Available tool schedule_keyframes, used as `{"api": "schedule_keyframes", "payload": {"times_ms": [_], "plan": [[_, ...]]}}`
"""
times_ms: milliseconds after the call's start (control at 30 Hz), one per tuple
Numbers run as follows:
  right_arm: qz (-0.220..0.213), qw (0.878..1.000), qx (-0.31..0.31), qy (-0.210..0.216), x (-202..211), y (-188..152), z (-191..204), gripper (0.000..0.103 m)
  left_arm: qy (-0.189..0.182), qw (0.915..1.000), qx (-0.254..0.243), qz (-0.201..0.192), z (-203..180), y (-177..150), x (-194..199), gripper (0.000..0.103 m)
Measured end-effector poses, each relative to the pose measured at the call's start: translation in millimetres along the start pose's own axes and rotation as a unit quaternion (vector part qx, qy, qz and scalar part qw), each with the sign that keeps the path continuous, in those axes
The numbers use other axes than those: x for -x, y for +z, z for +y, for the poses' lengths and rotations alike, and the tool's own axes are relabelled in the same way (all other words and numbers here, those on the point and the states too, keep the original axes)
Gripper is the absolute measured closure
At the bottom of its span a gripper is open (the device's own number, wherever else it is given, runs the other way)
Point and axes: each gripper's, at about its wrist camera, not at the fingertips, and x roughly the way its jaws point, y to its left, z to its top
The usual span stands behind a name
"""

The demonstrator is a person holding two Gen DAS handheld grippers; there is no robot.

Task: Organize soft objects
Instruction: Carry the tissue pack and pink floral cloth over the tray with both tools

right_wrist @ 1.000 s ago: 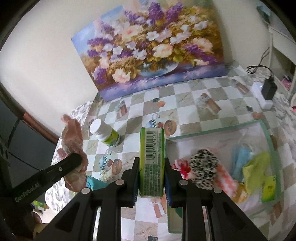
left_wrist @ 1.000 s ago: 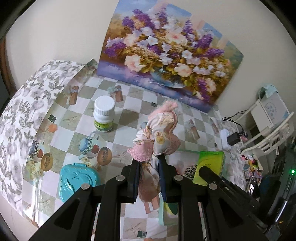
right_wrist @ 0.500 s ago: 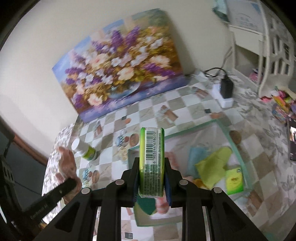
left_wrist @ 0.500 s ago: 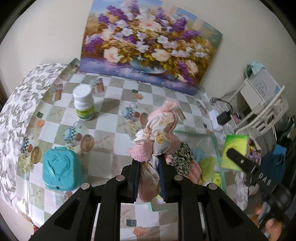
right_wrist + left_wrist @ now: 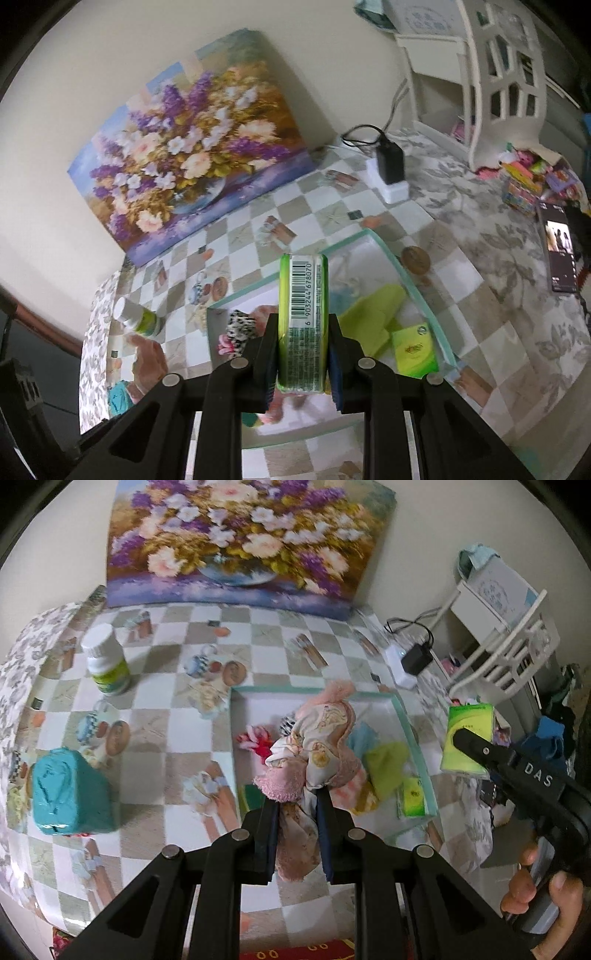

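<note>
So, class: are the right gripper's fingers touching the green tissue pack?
Touching. The right wrist view shows both fingers pressed flat against the green tissue pack, no gap.

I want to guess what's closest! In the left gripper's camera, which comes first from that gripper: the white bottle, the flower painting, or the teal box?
From the left gripper:
1. Teal box, on the near left of the table.
2. White bottle, farther back on the left.
3. Flower painting, against the wall at the back.

2 grippers (image 5: 295, 805) (image 5: 303, 350), 1 glass tray (image 5: 406, 720), 1 white pill bottle (image 5: 105, 661) — 2 green tissue packs (image 5: 303, 321) (image 5: 415, 349), 1 teal box (image 5: 68, 794).
</note>
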Motion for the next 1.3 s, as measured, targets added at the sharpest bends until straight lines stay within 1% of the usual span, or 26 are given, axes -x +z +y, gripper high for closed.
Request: {"api": "schedule_keyframes", "payload": {"times_ms": [67,200,300,433,600,767,1067,1300], "plan": [[0.006,1.000,-0.006,-0.006,-4.3,-0.6,-6.2,0.078,-0.001,0.9999,-0.005,0.009,-6.4,-2.2,-7.4,0.083],[0.026,0.999,-0.011,-0.020,-18.5,-3.7,-14.2,0.078,-0.015,0.9992,-0.011,0.034,-16.6,-6.7,-25.4,0.083],[0.053,0.998,-0.017,-0.025,-36.7,-8.3,-21.2,0.078,-0.008,0.9985,-0.016,0.051,-23.0,-10.3,-40.2,0.083],[0.090,0.995,-0.017,-0.035,-61.1,-16.9,-25.5,0.078,-0.019,0.9969,-0.018,0.074,-28.0,-14.6,-57.1,0.083],[0.127,0.991,-0.016,-0.042,-83.9,-26.7,-29.7,0.078,-0.017,0.9956,-0.024,0.089,-35.7,-18.9,-76.9,0.083],[0.154,0.987,-0.019,-0.049,-101.1,-33.7,-34.3,0.078,-0.013,0.9947,-0.028,0.098,-40.3,-20.7,-92.1,0.083],[0.182,0.981,-0.020,-0.060,-120.1,-42.6,-39.4,0.078,0.000,0.9925,-0.027,0.119,-41.2,-24.8,-120.4,0.083],[0.193,0.979,-0.018,-0.068,-125.7,-46.0,-43.4,0.076,0.005,0.9916,-0.028,0.126,-42.7,-28.1,-127.7,0.082]]}}
